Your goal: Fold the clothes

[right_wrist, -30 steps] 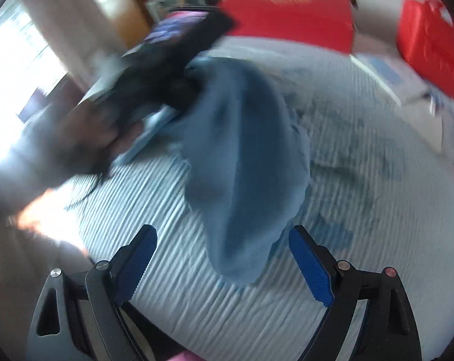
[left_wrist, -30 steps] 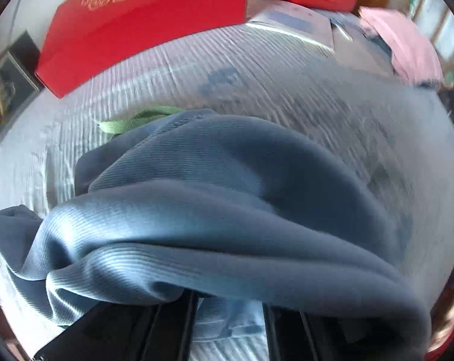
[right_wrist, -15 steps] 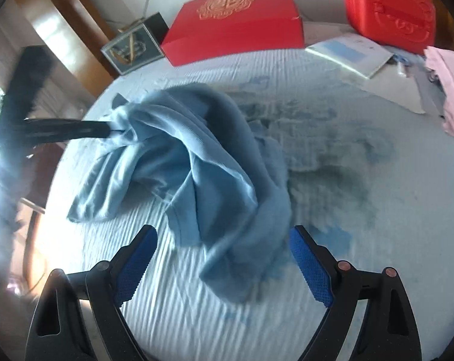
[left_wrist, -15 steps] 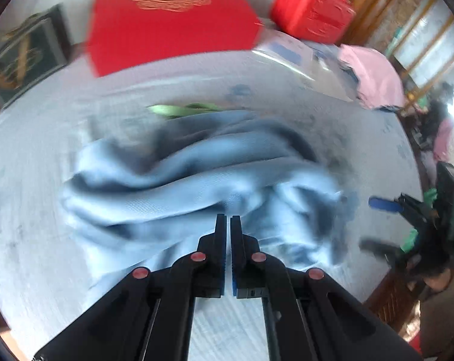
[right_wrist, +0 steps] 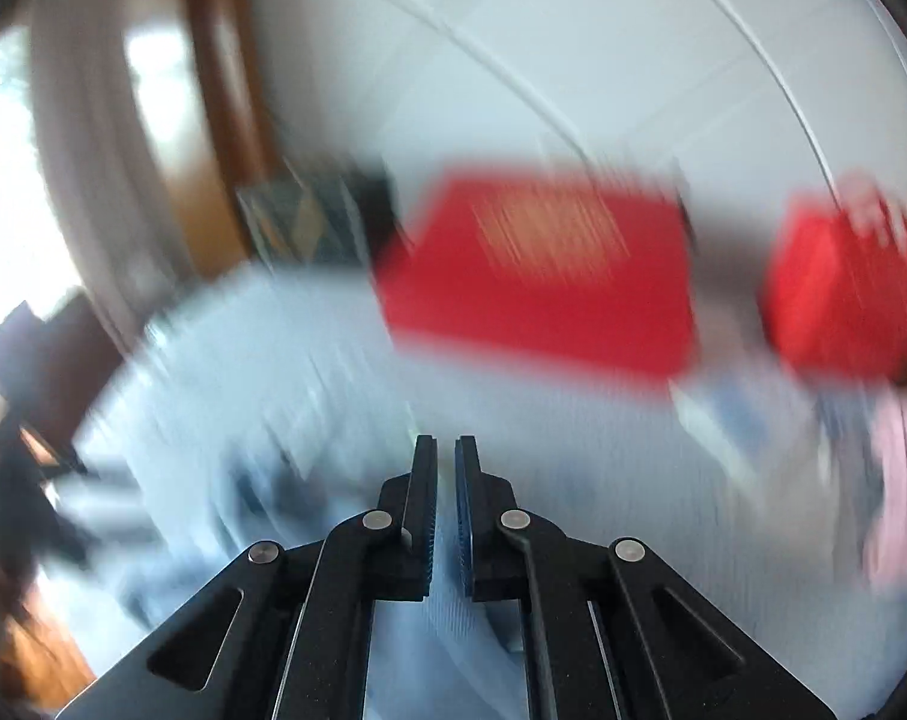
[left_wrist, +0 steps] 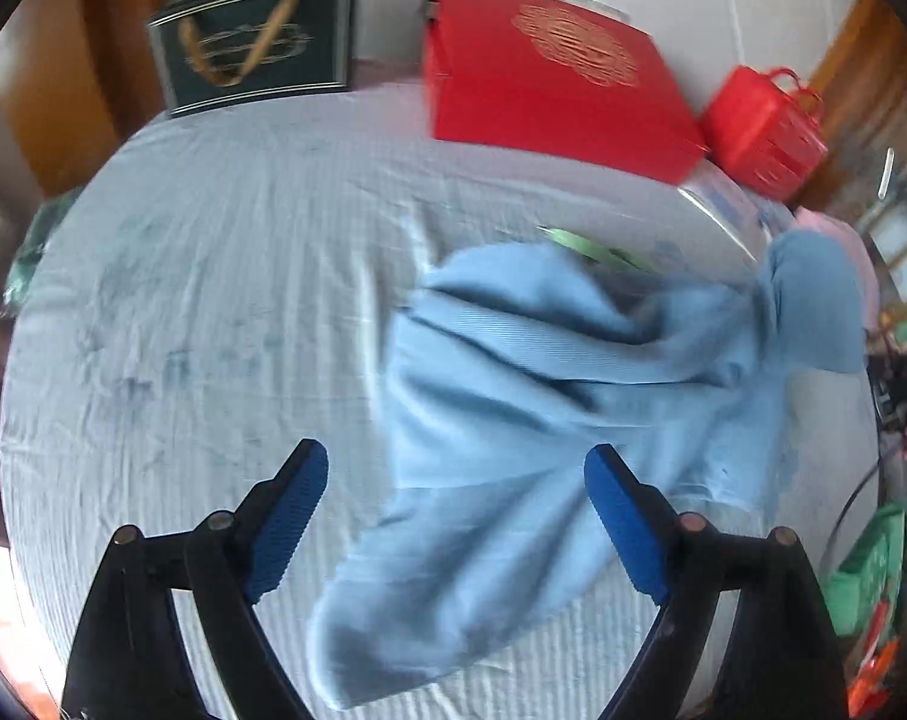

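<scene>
Light blue ribbed garment (left_wrist: 549,396), pale blue striped sheet (left_wrist: 213,276), red box (left_wrist: 543,84) with gold emblem, red case (left_wrist: 765,132), blue-padded black tool (left_wrist: 453,516)

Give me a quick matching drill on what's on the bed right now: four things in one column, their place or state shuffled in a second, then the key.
Things
1. blue garment
2. left tool
3. big red box
4. dark gift bag

Place or state
A. stands at the far left edge of the bed
B. lies crumpled on the sheet, right of centre
C. open, nothing between its pads
D. lies at the far side, between the gift bag and the red basket

Pairs: 1-B, 2-C, 3-D, 4-A
</scene>
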Tool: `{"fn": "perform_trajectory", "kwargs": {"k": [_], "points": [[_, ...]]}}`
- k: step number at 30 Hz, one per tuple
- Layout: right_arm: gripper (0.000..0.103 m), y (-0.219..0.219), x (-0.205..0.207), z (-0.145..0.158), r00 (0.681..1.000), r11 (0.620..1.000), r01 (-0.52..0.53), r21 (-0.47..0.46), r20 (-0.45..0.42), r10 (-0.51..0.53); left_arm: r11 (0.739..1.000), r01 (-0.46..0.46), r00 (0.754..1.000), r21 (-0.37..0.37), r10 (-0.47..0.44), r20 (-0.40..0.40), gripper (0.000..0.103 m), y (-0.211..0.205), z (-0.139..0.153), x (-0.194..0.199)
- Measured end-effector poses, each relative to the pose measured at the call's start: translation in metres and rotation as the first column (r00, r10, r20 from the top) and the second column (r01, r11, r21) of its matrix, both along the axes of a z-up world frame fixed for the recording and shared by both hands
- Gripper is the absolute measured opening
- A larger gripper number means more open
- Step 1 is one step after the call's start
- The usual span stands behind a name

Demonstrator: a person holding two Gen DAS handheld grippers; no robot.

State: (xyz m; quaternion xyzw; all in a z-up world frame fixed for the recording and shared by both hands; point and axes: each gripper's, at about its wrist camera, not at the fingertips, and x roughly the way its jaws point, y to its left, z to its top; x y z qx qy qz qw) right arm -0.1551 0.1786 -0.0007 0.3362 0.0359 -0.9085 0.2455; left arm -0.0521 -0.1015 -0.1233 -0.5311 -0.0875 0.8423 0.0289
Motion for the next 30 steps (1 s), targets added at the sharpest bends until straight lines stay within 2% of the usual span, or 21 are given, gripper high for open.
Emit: {"fn": "perform_trajectory", "kwargs": {"k": [3, 5, 7, 11, 12, 14, 16, 18, 20, 21, 22, 23, 24, 25, 27, 28, 30], "points": [[0.006, -0.05, -0.035, 0.052, 0.993, 0.994, -0.101, -0.05, -0.068, 0.098, 1.0, -0.018, 1.0, 0.0, 0.018, -0.008, 0.088, -0.011, 0.001, 0.0], [0.007, -0.063, -0.047, 0.053, 0.995, 0.994, -0.094, -0.053, -0.038, 0.092, 1.0, 0.002, 1.0, -0.006, -0.002, -0.021, 0.088, -0.008, 0.003, -0.002], [0.014, -0.075, -0.058, 0.054, 0.996, 0.995, -0.086, -0.056, -0.007, 0.086, 0.999, 0.045, 0.998, -0.021, -0.046, -0.038, 0.088, 0.003, 0.005, -0.005], [0.028, -0.044, -0.041, 0.002, 0.991, 0.999, -0.001, -0.047, 0.133, 0.007, 0.986, 0.153, 0.986, -0.07, -0.157, -0.054, 0.088, 0.039, 0.006, -0.015], [0.035, -0.036, -0.036, -0.011, 0.986, 0.999, 0.02, -0.043, 0.168, -0.013, 0.979, 0.186, 0.98, -0.087, -0.191, -0.054, 0.088, 0.052, 0.004, -0.018], [0.052, -0.004, -0.021, -0.031, 0.971, 0.996, 0.084, -0.039, 0.226, -0.073, 0.962, 0.258, 0.964, -0.089, -0.263, -0.046, 0.088, 0.084, -0.002, -0.025], [0.081, 0.032, -0.005, -0.053, 0.947, 0.987, 0.156, -0.032, 0.288, -0.141, 0.94, 0.324, 0.943, -0.106, -0.33, -0.039, 0.088, 0.117, -0.007, -0.031], [0.083, 0.067, 0.011, -0.071, 0.914, 0.971, 0.235, -0.041, 0.349, -0.207, 0.918, 0.369, 0.926, -0.146, -0.377, -0.033, 0.088, 0.141, -0.013, -0.035], [0.083, 0.098, 0.032, -0.09, 0.877, 0.952, 0.3, -0.063, 0.412, -0.249, 0.889, 0.394, 0.911, -0.233, -0.412, -0.028, 0.088, 0.167, -0.025, -0.041], [0.083, 0.111, 0.042, -0.099, 0.857, 0.942, 0.328, -0.074, 0.443, -0.264, 0.883, 0.393, 0.913, -0.259, -0.407, -0.004, 0.088, 0.173, -0.035, -0.049], [0.083, 0.119, 0.051, -0.107, 0.842, 0.937, 0.34, -0.079, 0.469, -0.266, 0.876, 0.391, 0.915, -0.284, -0.402, 0.02, 0.081, 0.179, -0.045, -0.057], [0.083, 0.121, 0.06, -0.115, 0.827, 0.934, 0.349, -0.078, 0.495, -0.268, 0.884, 0.386, 0.921, -0.263, -0.387, 0.051, 0.074, 0.178, -0.053, -0.064], [0.083, 0.121, 0.068, -0.127, 0.808, 0.935, 0.348, -0.069, 0.527, -0.262, 0.893, 0.381, 0.925, -0.242, -0.372, 0.083, 0.055, 0.177, -0.061, -0.071], [0.083, 0.119, 0.074, -0.139, 0.793, 0.939, 0.339, -0.062, 0.555, -0.25, 0.914, 0.356, 0.934, -0.194, -0.344, 0.094, 0.038, 0.17, -0.061, -0.077], [0.083, 0.108, 0.082, -0.164, 0.764, 0.946, 0.319, -0.065, 0.607, -0.216, 0.949, 0.301, 0.95, -0.097, -0.289, 0.119, 0.029, 0.156, -0.06, -0.09], [0.085, 0.101, 0.084, -0.173, 0.757, 0.949, 0.305, -0.076, 0.625, -0.193, 0.958, 0.271, 0.96, -0.099, -0.261, 0.103, 0.022, 0.149, -0.053, -0.093], [0.086, 0.085, 0.083, -0.188, 0.757, 0.956, 0.284, -0.069, 0.628, -0.18, 0.974, 0.197, 0.98, -0.113, -0.191, 0.06, 0.018, 0.13, -0.038, -0.098]]}}
